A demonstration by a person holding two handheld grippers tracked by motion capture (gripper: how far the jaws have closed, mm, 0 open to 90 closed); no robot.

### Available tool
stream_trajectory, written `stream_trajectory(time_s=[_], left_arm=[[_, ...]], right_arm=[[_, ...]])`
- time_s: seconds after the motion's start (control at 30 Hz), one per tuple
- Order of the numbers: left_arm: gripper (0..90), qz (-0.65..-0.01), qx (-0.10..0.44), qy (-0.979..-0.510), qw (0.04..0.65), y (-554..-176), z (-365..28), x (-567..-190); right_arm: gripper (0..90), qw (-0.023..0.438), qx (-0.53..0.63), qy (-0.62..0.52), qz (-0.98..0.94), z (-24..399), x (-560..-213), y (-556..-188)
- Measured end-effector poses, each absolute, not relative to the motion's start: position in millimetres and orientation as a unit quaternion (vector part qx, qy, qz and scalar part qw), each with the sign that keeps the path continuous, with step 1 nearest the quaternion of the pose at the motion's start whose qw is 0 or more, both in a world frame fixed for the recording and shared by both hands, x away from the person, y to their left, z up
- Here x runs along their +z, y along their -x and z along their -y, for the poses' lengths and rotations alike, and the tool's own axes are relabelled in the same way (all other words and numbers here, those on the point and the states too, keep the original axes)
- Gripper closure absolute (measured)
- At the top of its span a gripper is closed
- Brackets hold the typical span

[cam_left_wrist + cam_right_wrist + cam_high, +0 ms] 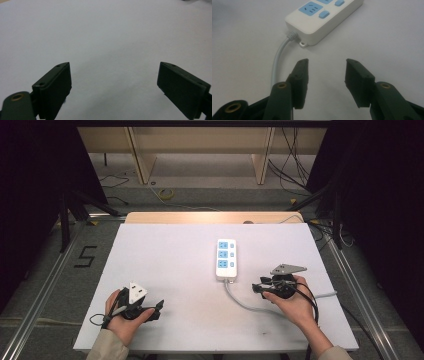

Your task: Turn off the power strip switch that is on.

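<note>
White tabletop (170, 270) stretches in front of me, with a shelf frame and loose cables on the floor beyond it. On it lies the power strip (226, 259), white with blue sockets, its grey cord (242, 301) curving off the near end. My right gripper (256, 288) sits just beside that end, apart from it; its jaws stand spread with nothing between them. My left gripper (159, 308) rests well away at the near left of the table, jaws wide over bare surface.
</note>
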State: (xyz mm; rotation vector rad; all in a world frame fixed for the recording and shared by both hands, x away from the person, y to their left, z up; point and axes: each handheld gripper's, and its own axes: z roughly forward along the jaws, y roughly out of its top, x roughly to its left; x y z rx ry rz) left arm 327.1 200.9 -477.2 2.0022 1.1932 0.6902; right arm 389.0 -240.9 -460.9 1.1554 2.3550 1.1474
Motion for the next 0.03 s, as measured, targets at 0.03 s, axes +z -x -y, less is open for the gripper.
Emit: stream_trajectory(time_s=[0.03], left_arm=[[11.6, -0.46, 0.267, -0.772, 0.348, -327.8, -201.3, -477.3]], right_arm=[[53.9, 0.138, 0.399, -0.4, -0.813, 241.8, -461.2, -387.8]])
